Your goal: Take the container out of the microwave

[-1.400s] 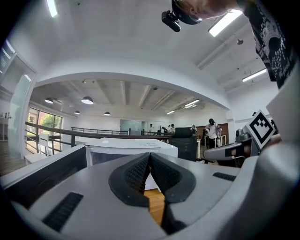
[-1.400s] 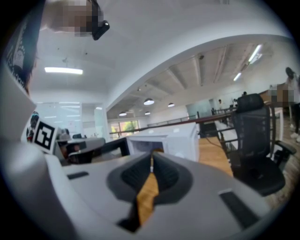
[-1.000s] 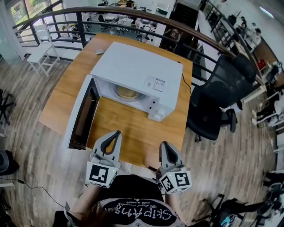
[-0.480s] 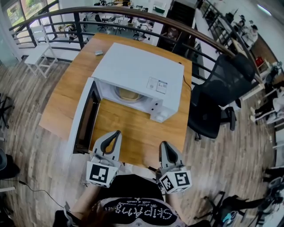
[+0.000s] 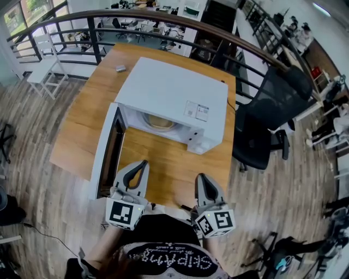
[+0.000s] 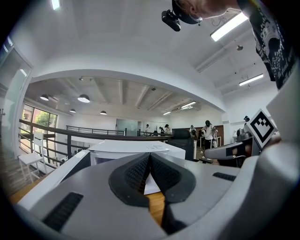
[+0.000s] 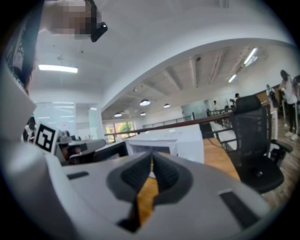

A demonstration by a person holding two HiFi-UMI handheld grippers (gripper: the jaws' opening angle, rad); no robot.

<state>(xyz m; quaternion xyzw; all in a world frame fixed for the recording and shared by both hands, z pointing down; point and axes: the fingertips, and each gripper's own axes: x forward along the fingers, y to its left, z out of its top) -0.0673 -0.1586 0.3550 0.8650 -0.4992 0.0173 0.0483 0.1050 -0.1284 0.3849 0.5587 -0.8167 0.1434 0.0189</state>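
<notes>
Left gripper: the left gripper (image 5: pixel 142 163) hangs over the near edge of the table, pointing toward the microwave; its jaws are pressed together with nothing between them, as its own view shows (image 6: pixel 150 157).
Right gripper: the right gripper (image 5: pixel 201 177) sits beside it, a little nearer the person, jaws likewise closed and empty (image 7: pixel 152 158).
Microwave: the white microwave (image 5: pixel 170 90) stands on the wooden table (image 5: pixel 82 125), well apart from both grippers.
Door: the door (image 5: pixel 107 148) is swung fully open to the left, its dark inner window facing right.
Container: the container (image 5: pixel 160 121), tan and round, lies inside the open cavity; only its front part shows under the microwave's top.
Table surface: bare wood lies between the cavity and the two grippers; a small grey object (image 5: pixel 120 68) lies near the far left corner.
Surroundings: a black office chair (image 5: pixel 268 117) stands to the right of the table, a dark curved railing (image 5: pixel 163 16) runs behind it, and a white chair (image 5: pixel 46 66) stands at far left.
Person: a dark printed shirt (image 5: pixel 163 256) shows at the bottom edge.
</notes>
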